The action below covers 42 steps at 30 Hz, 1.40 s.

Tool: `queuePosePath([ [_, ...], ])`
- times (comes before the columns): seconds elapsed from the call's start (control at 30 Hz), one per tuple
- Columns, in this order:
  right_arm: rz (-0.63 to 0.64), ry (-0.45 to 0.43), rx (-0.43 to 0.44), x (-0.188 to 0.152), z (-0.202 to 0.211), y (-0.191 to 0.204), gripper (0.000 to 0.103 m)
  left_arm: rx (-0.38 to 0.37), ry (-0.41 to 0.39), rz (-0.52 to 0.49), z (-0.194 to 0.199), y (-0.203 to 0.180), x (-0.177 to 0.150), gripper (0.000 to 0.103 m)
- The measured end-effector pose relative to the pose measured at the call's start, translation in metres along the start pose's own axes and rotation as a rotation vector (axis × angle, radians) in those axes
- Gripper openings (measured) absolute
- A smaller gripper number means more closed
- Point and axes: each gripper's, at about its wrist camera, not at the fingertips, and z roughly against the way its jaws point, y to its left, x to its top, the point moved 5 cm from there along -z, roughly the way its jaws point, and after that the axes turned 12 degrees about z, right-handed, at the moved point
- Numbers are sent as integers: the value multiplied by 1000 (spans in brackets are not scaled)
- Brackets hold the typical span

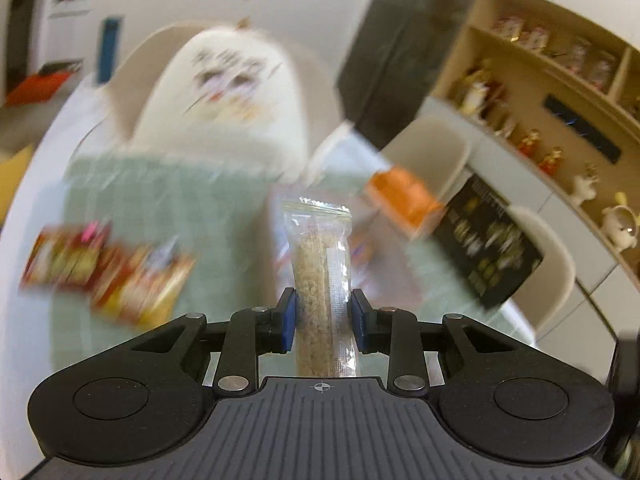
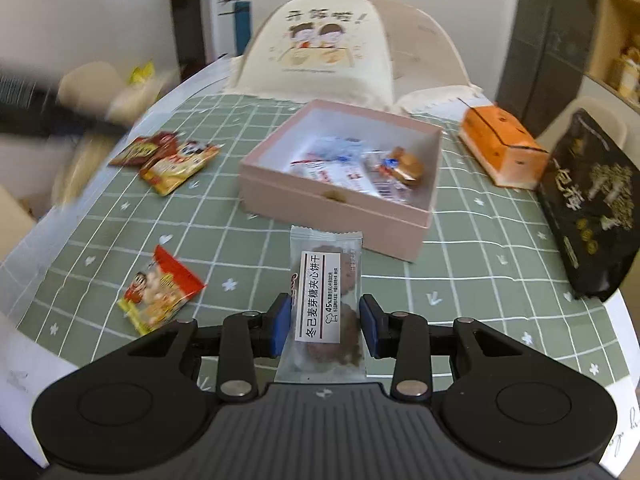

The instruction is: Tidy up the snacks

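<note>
My left gripper [image 1: 323, 322] is shut on a clear-wrapped tan snack bar [image 1: 320, 264], held upright above the green checked tablecloth [image 1: 160, 208]. The left wrist view is heavily blurred. My right gripper [image 2: 325, 328] is shut on a clear packet of dark sandwich biscuits with a white label [image 2: 326, 300], lifted above the tablecloth [image 2: 480, 272]. Just beyond it stands an open pink box [image 2: 336, 196] with several wrapped snacks inside. Red and yellow snack packets lie on the cloth: two at the far left [image 2: 176, 160] and one near left [image 2: 160, 292].
An orange box [image 2: 500, 148] and a black snack bag [image 2: 592, 216] sit at the right of the table. A white cushion with a cartoon print [image 2: 320, 52] leans on a chair behind the pink box. Shelves with figurines [image 1: 560, 120] line the right wall.
</note>
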Motion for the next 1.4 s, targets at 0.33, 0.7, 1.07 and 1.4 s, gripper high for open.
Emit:
queuePosePath([
  [0.33, -145, 30, 18, 4, -3, -24, 37, -92, 38, 152, -107, -13, 65, 34],
  [0.7, -237, 13, -20, 73, 17, -35, 37, -123, 71, 317, -1, 81, -35, 34],
  [1.07, -230, -23, -133, 208, -5, -40, 62, -62, 116, 311, 29, 151, -138, 34],
  [1.4, -173, 68, 31, 137, -44, 28, 73, 61, 58, 304, 23, 189, -83, 34],
])
